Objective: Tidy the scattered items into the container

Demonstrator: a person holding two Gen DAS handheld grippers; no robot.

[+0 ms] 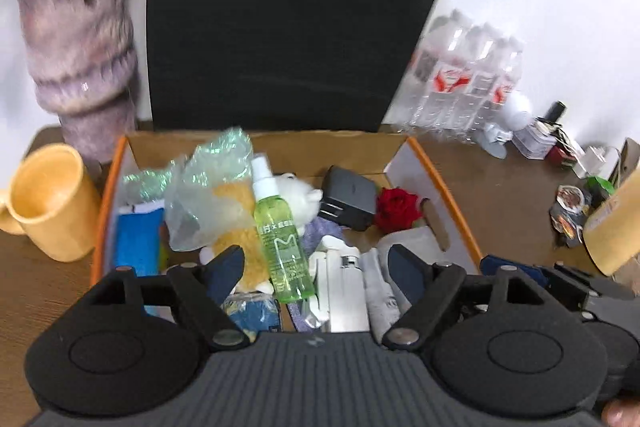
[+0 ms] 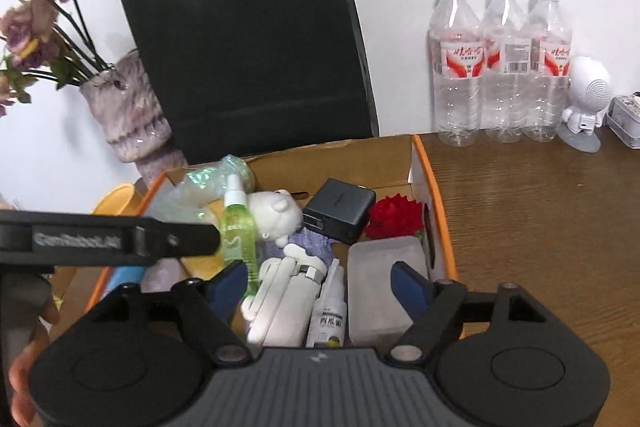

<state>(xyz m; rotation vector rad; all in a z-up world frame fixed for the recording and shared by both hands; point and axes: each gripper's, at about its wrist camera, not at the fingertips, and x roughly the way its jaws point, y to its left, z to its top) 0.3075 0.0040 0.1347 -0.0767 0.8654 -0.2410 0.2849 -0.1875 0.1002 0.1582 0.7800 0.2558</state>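
Upper left, a mottled vase with faded flowers; centre, a black paper bag; right, water bottles beside a white figurine; yellow mug at left.

box on table | spray bottle in box | bottles right

I was working in a lived-in home room, at a wood-grain table against a white wall. At my ten o'clock stood a vase of dried roses, at twelve a black paper bag, at two bottled water.
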